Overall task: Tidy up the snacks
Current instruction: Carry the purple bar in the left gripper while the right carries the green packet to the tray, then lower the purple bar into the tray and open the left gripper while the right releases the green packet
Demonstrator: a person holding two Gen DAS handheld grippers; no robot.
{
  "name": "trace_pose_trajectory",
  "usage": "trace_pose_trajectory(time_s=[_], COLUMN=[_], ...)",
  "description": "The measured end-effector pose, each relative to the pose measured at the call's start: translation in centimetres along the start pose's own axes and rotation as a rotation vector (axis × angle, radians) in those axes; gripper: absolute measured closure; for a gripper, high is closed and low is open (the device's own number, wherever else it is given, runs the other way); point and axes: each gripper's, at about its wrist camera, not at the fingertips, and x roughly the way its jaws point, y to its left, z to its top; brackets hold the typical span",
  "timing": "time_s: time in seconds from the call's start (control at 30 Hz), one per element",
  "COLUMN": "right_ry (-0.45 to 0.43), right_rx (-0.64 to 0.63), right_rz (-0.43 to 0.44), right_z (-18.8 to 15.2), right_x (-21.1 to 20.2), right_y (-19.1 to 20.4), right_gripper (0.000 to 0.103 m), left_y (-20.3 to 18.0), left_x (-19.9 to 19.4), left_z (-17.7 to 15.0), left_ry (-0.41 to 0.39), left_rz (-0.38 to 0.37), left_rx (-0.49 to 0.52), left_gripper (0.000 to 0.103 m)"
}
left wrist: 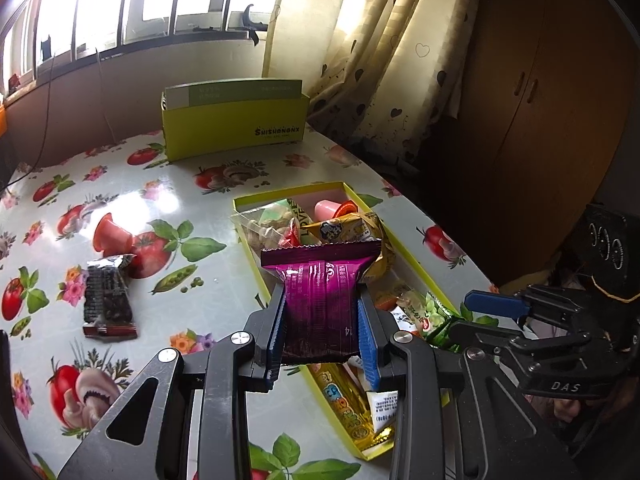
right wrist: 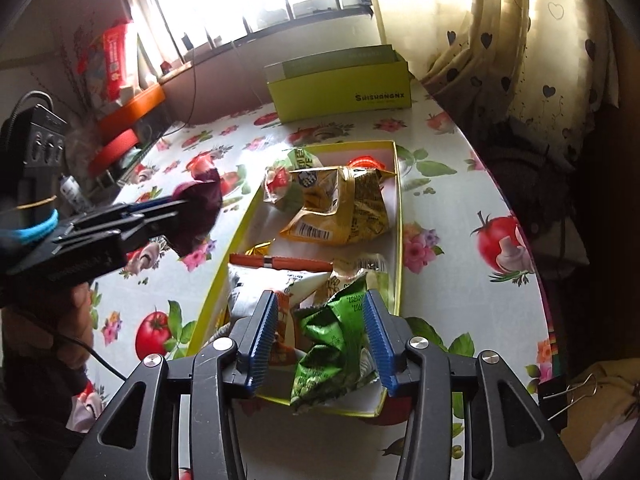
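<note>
My left gripper (left wrist: 322, 334) is shut on a purple snack packet (left wrist: 320, 296) and holds it above the left edge of the shallow yellow tray (left wrist: 292, 192). The tray holds several snacks, among them a yellow bag (right wrist: 344, 208) and a red stick (right wrist: 280, 262). My right gripper (right wrist: 320, 344) is open over the tray's near end, its fingers on either side of a crumpled green packet (right wrist: 328, 344) without squeezing it. In the right wrist view the left gripper (right wrist: 176, 208) with the purple packet (right wrist: 200, 208) hovers left of the tray (right wrist: 400, 216).
On the flowered tablecloth left of the tray lie a dark packet (left wrist: 108, 300) and a red jelly cup (left wrist: 112, 234). A tall yellow-green box (left wrist: 236, 128) stands at the table's far edge. Curtain and wardrobe are at right; clutter lies along the left wall (right wrist: 128, 112).
</note>
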Motion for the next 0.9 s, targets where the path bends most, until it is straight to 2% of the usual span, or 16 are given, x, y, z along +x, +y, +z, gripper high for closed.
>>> trace_pose_trajectory(time_s=[0.47,0.77,0.9], right_ry=[0.01,0.003,-0.002], right_rx=[0.003,0.014,0.013], right_rz=[-0.006,-0.011,-0.01], right_z=[1.2,2.0,2.3], right_x=[1.4,2.0,2.0], right_y=[-0.7,-1.1,-0.9], right_gripper=[0.06,0.06,0.06], left_y=[1.2,1.6,2.3], left_x=[6.5,7.7,7.1], left_z=[1.2,2.1,2.0], left_ry=[0.11,0.094,0.068], left_rz=[-0.044,-0.066,-0.096], left_rx=[-0.044,-0.061,-0.094], left_gripper=[0.07,0.068,0.056])
